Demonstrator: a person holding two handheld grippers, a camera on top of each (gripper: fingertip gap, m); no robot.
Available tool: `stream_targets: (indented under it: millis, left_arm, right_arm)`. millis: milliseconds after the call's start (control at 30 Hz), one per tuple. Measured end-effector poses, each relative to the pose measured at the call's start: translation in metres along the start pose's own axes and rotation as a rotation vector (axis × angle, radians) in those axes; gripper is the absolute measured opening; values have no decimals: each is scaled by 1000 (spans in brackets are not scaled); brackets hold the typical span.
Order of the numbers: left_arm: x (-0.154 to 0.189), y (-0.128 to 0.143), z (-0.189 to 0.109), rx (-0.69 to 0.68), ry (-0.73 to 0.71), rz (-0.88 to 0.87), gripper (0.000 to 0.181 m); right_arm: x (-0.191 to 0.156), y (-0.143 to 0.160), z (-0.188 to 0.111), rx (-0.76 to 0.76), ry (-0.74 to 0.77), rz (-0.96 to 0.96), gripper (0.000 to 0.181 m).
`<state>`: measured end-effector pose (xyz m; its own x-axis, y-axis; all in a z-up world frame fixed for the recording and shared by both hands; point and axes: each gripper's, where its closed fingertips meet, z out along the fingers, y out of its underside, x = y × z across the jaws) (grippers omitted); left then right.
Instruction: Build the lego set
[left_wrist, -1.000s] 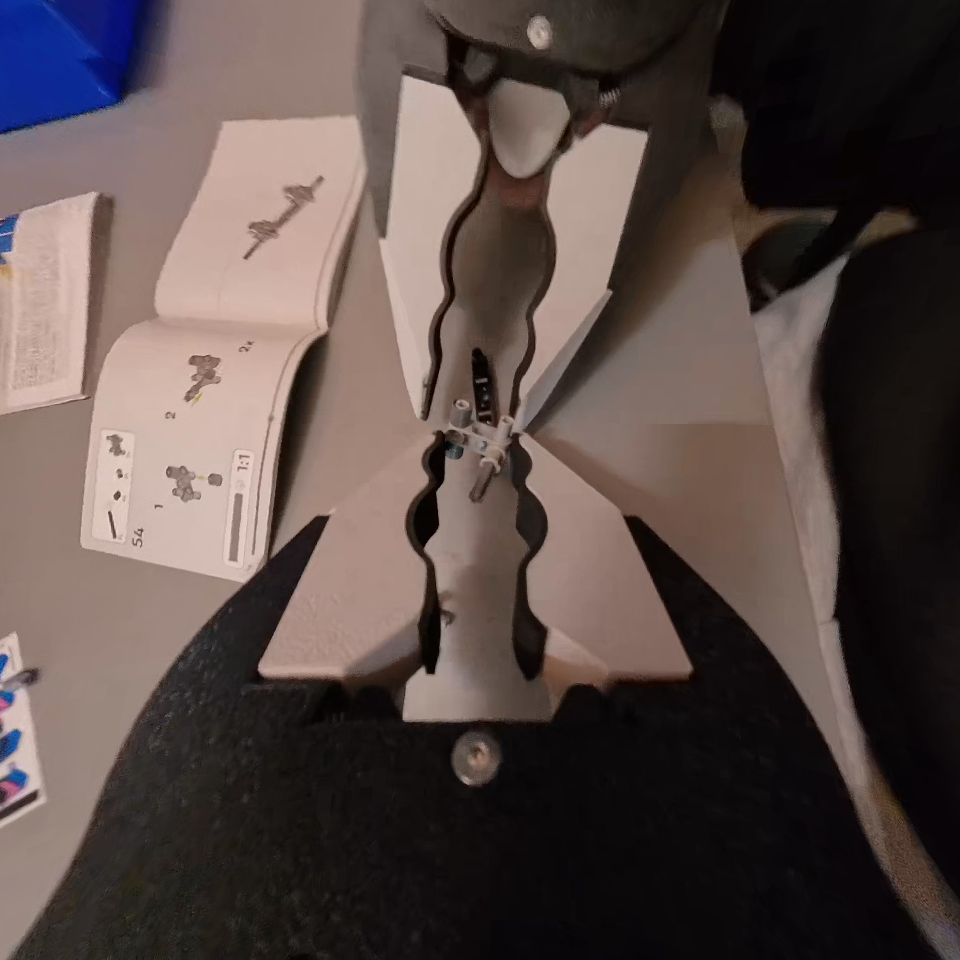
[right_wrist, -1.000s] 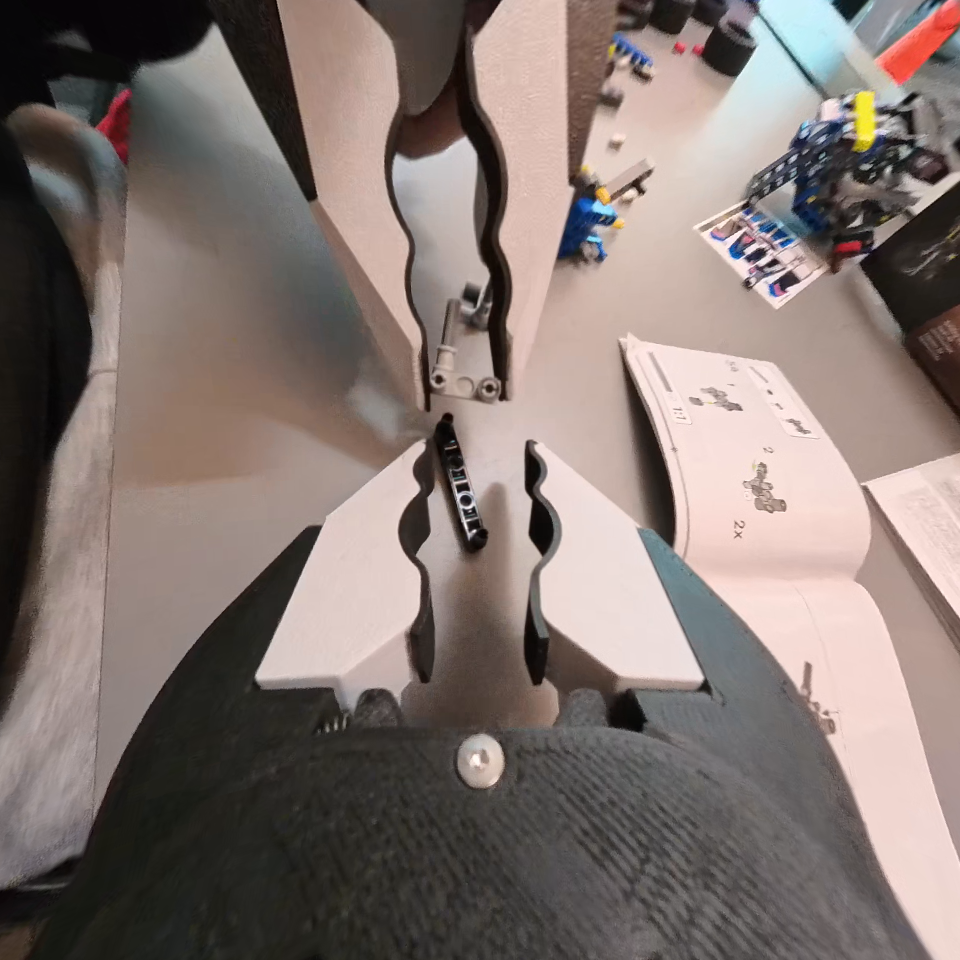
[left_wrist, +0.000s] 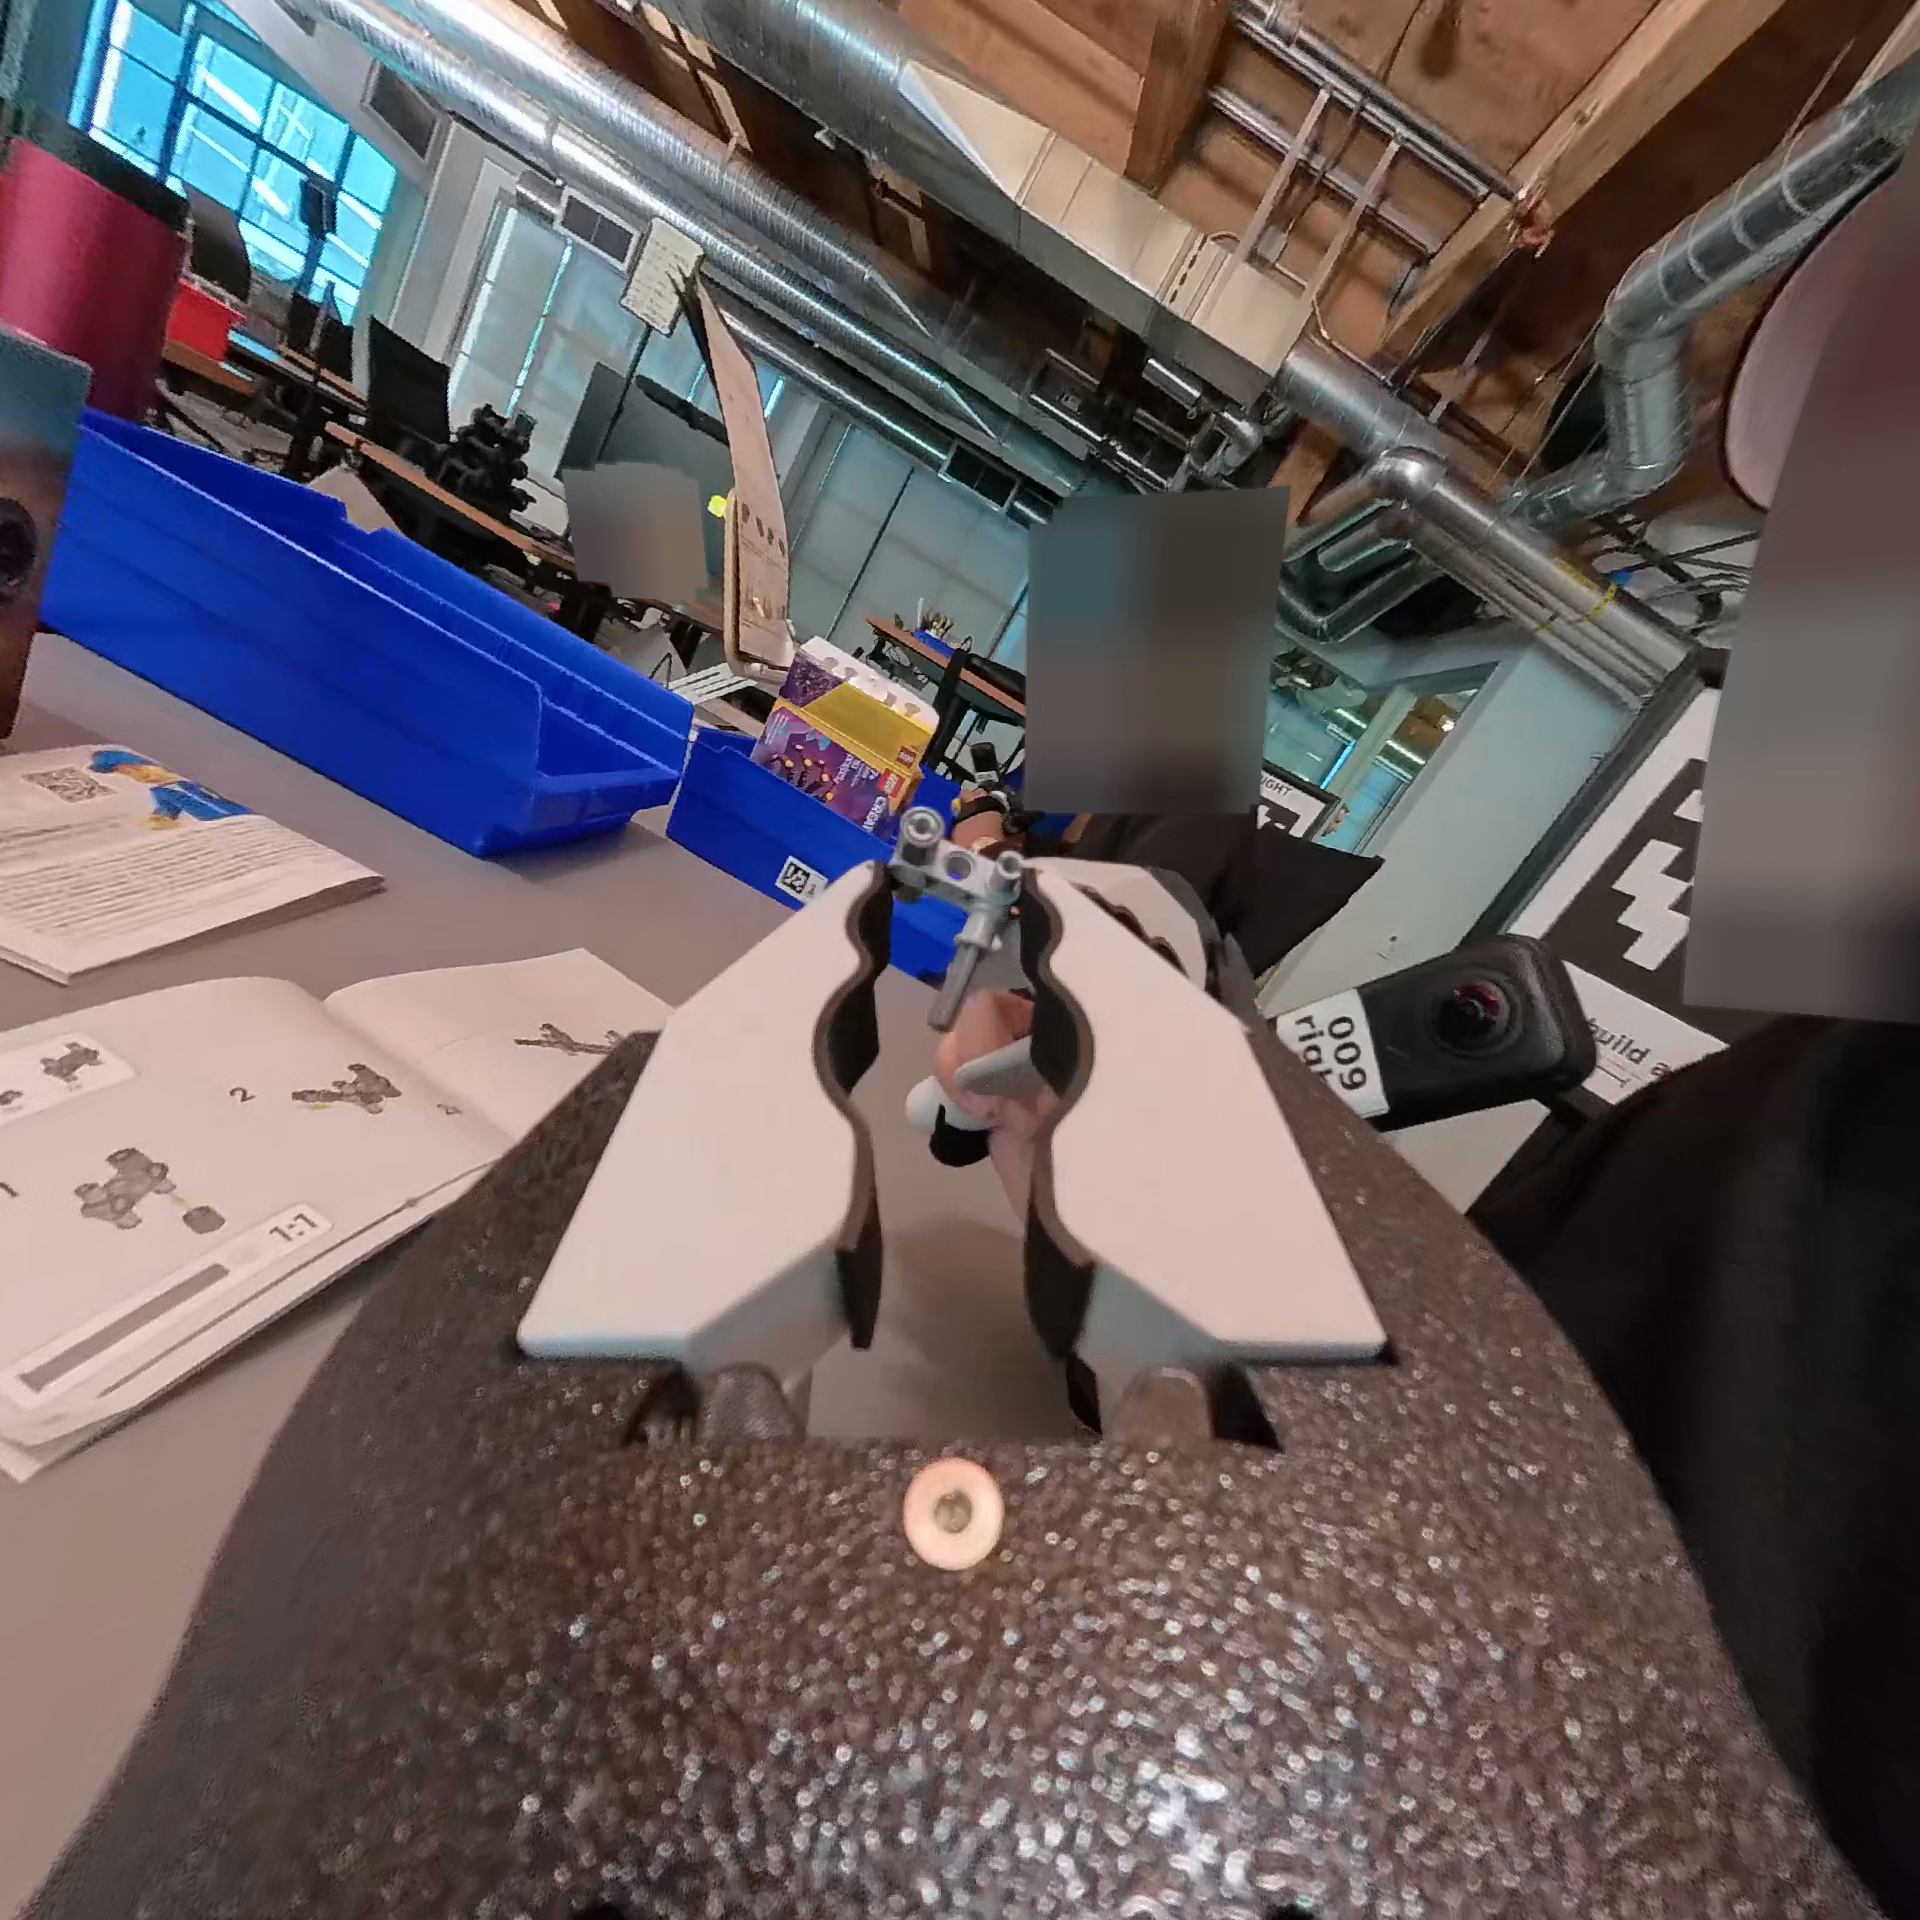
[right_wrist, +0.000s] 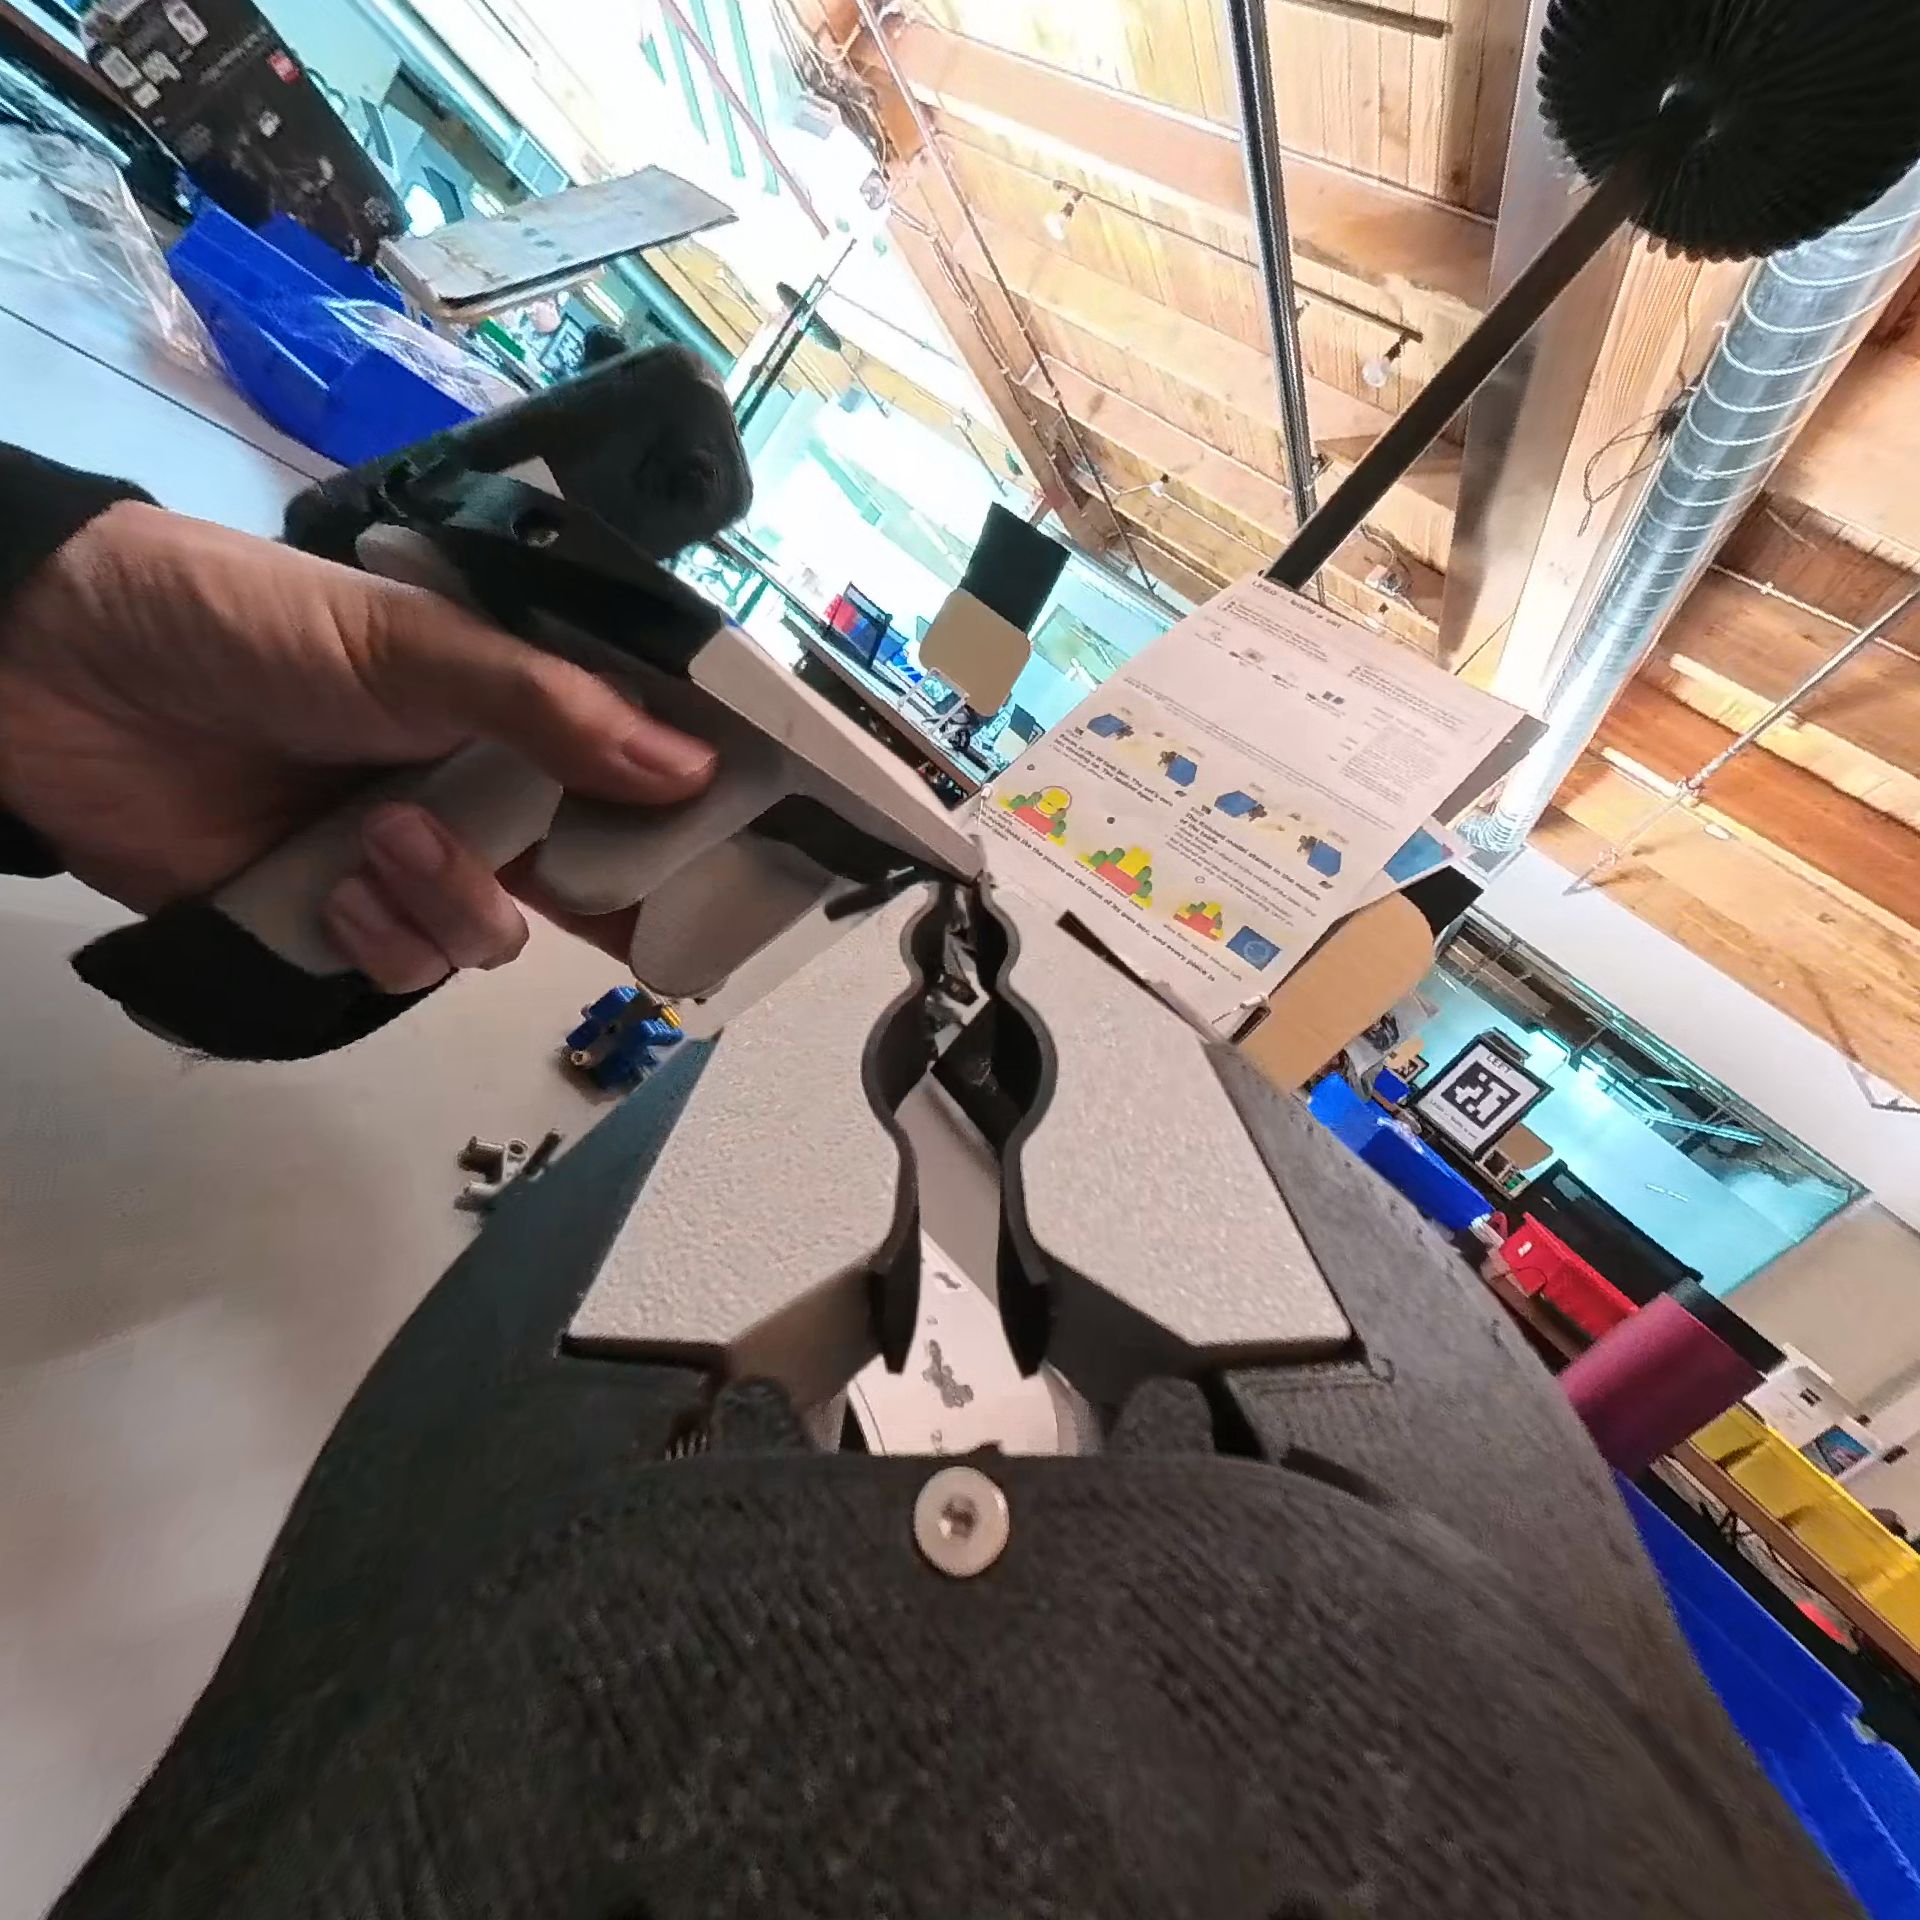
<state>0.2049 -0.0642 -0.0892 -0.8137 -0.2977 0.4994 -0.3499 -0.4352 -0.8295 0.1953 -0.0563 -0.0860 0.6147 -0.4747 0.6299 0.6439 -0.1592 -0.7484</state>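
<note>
Over the grey desk (left_wrist: 540, 914), with the manual (left_wrist: 260, 1132) lying open at left, I am holding both grippers raised. The left gripper (left_wrist: 951, 883) has its jaws clamped on the grey assembly (left_wrist: 961, 883). The right gripper (right_wrist: 961, 914) is pinching what looks like a black beam (right_wrist: 951, 961). I judge I am mating them; next calls for aligning holes.

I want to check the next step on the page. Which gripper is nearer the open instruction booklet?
Left. The left gripper is raised just right of the open instruction booklet on the table, holding the grey lego assembly. The right gripper is beyond it, farther from the booklet.
</note>
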Motion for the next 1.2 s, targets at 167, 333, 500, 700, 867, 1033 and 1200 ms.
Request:
stream_targets:
  millis: [167, 333, 500, 700, 867, 1033, 1200]
  left_arm:
    - [-3, 2, 1, -40, -25, 56, 21]
    - [-7, 3, 0, -80, -69, 128, 21]
    - [-3, 9, 1, -163, -88, 207, 21]
    - [-10, 13, -3, -281, -164, 412, 22]
    - [-14, 15, -9, -466, -235, 707, 24]
    - [-14, 17, -16, -599, -202, 726, 22]
    - [-17, 20, -19, -643, -199, 724, 22]
  right_arm:
    - [0, 4, -1, -2, -3, -9, 2]
    - [-5, 14, 0, -43, -35, -49, 8]
    - [-5, 13, 1, -51, -20, -84, 3]
    - [-10, 21, 1, -87, -59, -79, 2]
    - [-18, 25, 3, -104, -104, -91, 2]
    - [-22, 24, 4, -98, -120, -96, 2]
    - [-20, 24, 3, -90, -120, -84, 2]
